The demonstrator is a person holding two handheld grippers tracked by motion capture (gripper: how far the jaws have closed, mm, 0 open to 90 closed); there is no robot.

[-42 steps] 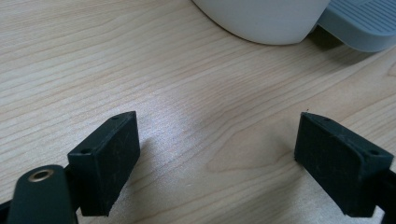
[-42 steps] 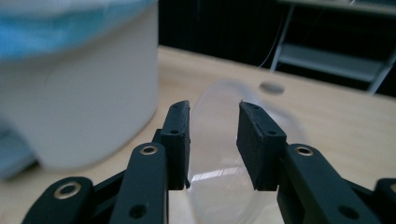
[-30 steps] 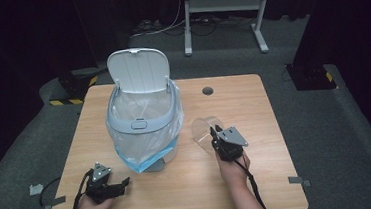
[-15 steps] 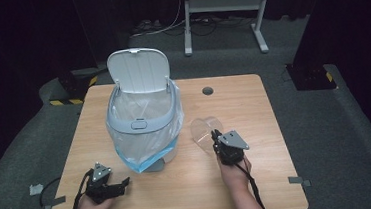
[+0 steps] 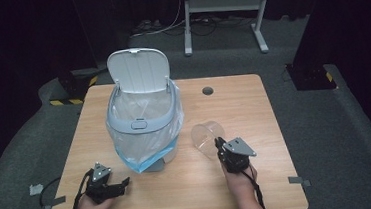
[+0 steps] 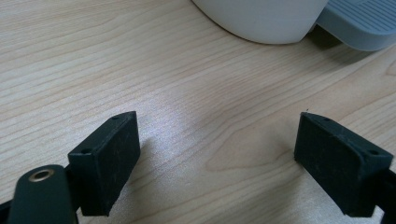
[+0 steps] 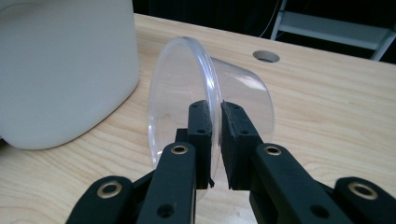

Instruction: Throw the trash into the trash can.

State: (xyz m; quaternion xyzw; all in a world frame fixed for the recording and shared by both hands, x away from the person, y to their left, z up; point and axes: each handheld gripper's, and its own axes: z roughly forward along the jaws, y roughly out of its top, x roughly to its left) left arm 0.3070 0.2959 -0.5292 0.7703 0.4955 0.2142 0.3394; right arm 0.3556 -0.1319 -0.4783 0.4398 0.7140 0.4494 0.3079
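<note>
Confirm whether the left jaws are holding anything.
No. The left gripper stands open over bare table, nothing between its jaws.

Pretty dark room overall, black walls or curtains all round. Grey carpet floor (image 5: pixel 321 139) under a light wooden table (image 5: pixel 243 105) with a cable hole (image 5: pixel 207 90) near its far edge. At 12 o'clock there's a white metal stand (image 5: pixel 223 3) with cables (image 5: pixel 202 28) under it. Yellow-black striped thing (image 5: pixel 74 90) at 10, black box (image 5: pixel 311 74) at 2.
</note>
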